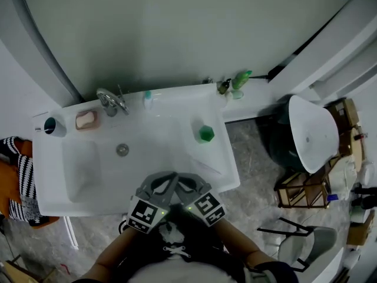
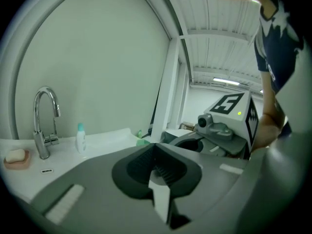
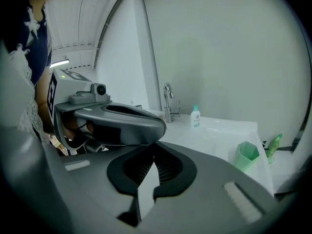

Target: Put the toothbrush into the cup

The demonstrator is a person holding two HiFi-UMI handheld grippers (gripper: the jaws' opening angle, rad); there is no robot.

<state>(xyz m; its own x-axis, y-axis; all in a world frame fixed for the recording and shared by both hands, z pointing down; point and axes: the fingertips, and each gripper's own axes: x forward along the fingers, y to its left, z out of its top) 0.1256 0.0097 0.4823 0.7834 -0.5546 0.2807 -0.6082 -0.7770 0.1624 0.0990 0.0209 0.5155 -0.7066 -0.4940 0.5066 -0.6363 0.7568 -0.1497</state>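
Sink scene, read left to right. A dark cup (image 1: pixel 54 126), soap (image 1: pixel 86 119), a tap (image 1: pixel 111 102) and a small bottle (image 1: pixel 148 99) line the back rim of the sink (image 1: pixel 53 181).

At the near edge, centre, the left gripper (image 1: pixel 160 184) and right gripper (image 1: pixel 189 186) sit side by side. Each has its jaws closed together with nothing between them.

Further right, a green cup (image 1: pixel 206 134) stands upright on the sink's right ledge. Just in front of it lies a thin pale strip, apparently the toothbrush (image 1: pixel 206 167), flat, apart from the cup and not yet touched. It is too faint to make out in detail.

Hazards:
- Closed jaws brought down on the brush would push it, not grip it, so they must part first.
- A flat, slim handle on a smooth ledge may skid into the basin or off the front edge.
- The light cup may tip if the brush enters at a slant or a jaw knocks its rim.
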